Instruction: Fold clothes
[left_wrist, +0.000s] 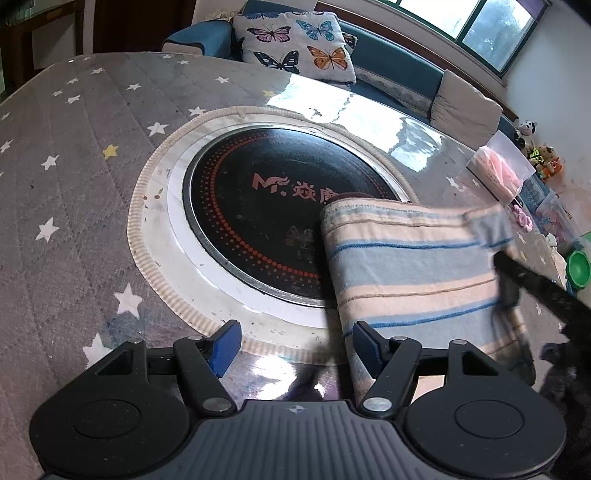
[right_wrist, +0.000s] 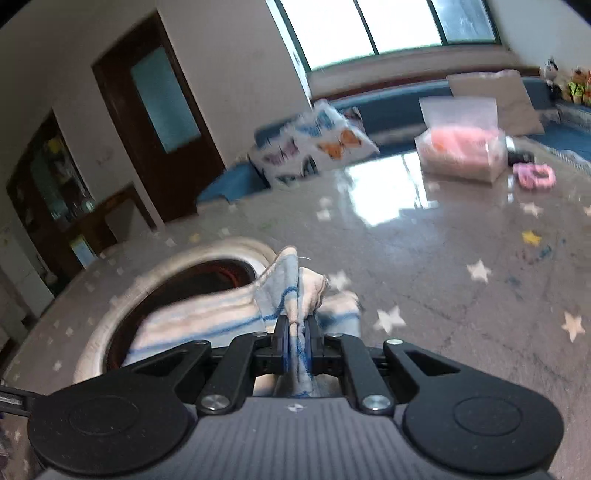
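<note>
Right hand-held gripper (right_wrist: 296, 341) pinches a bunched corner of the striped cloth (left_wrist: 413, 266), which lies half-folded over the worktop (left_wrist: 74, 184) and its dark burner disc (left_wrist: 258, 206). Left hand-held gripper (left_wrist: 291, 345) hangs open, holding nothing; unanchored, the fold may drag askew.

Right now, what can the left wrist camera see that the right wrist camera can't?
Only the left wrist view shows the open left gripper with nothing between its jaws, the logo on the round black cooktop, and a green bowl.

Only the right wrist view shows the right gripper shut on a bunched corner of the cloth, a brown door, and a pink ring.

Both show the striped cloth, the star-patterned table cover, the butterfly cushion and the window.
</note>
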